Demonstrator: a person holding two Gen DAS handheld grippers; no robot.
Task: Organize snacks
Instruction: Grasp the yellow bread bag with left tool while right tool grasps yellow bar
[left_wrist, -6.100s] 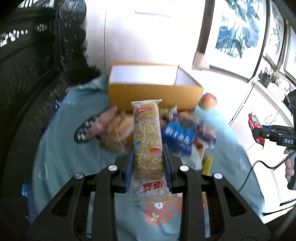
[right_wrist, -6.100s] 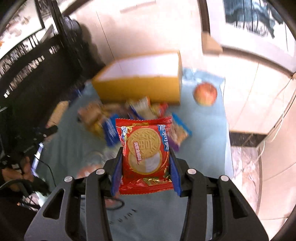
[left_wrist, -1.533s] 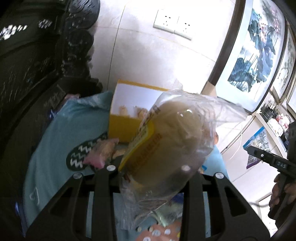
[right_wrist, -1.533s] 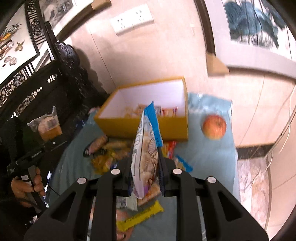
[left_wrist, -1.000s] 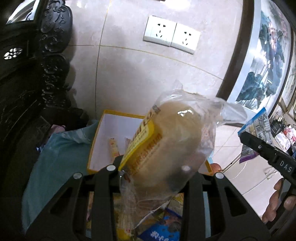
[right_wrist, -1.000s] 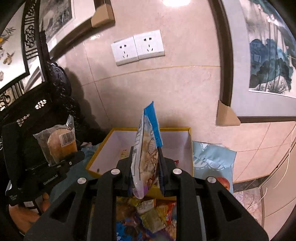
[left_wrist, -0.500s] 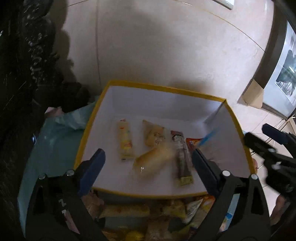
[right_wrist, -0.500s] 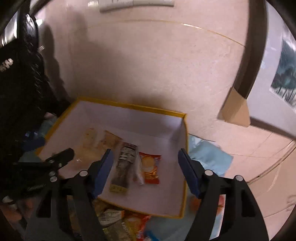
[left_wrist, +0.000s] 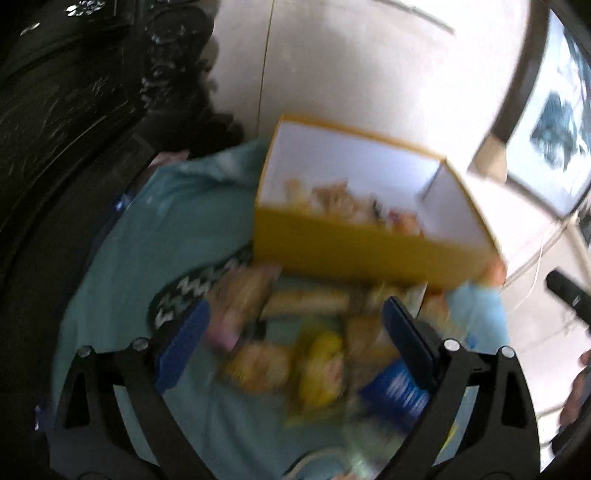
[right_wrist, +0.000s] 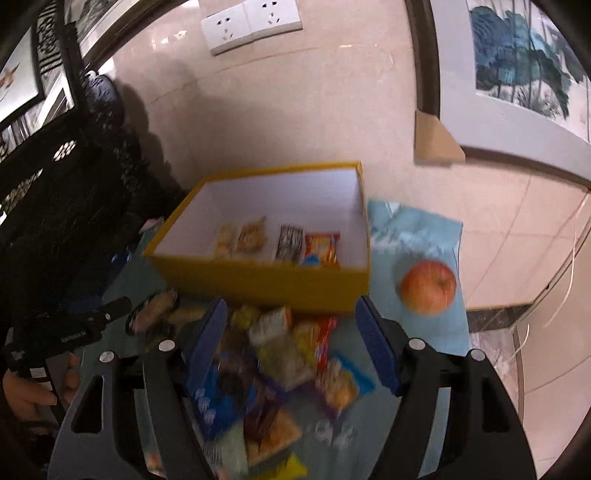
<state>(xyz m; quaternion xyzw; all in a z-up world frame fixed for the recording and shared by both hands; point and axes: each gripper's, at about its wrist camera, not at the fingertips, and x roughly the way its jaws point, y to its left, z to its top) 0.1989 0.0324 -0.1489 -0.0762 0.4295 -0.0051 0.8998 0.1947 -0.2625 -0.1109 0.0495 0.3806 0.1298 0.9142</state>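
- Looking along the left tongs (left_wrist: 293, 332): they are released, nothing between the blue pads, above a blurred heap of snacks (left_wrist: 314, 354) on the teal cloth (left_wrist: 147, 236) over the surface. The yellow box (left_wrist: 354, 254) sits just beyond the heap, packets inside (too smeared to name).
- Right wrist view: right tongs (right_wrist: 288, 339) also released and empty, over the same snack pile. Box holds a row of wrapped packets (right_wrist: 280, 242) near its front wall. An apple (right_wrist: 428, 286) lies right of the box, apart from it.

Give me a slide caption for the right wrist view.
Open right gripper above loose snacks, yellow box behind, apple beside it.
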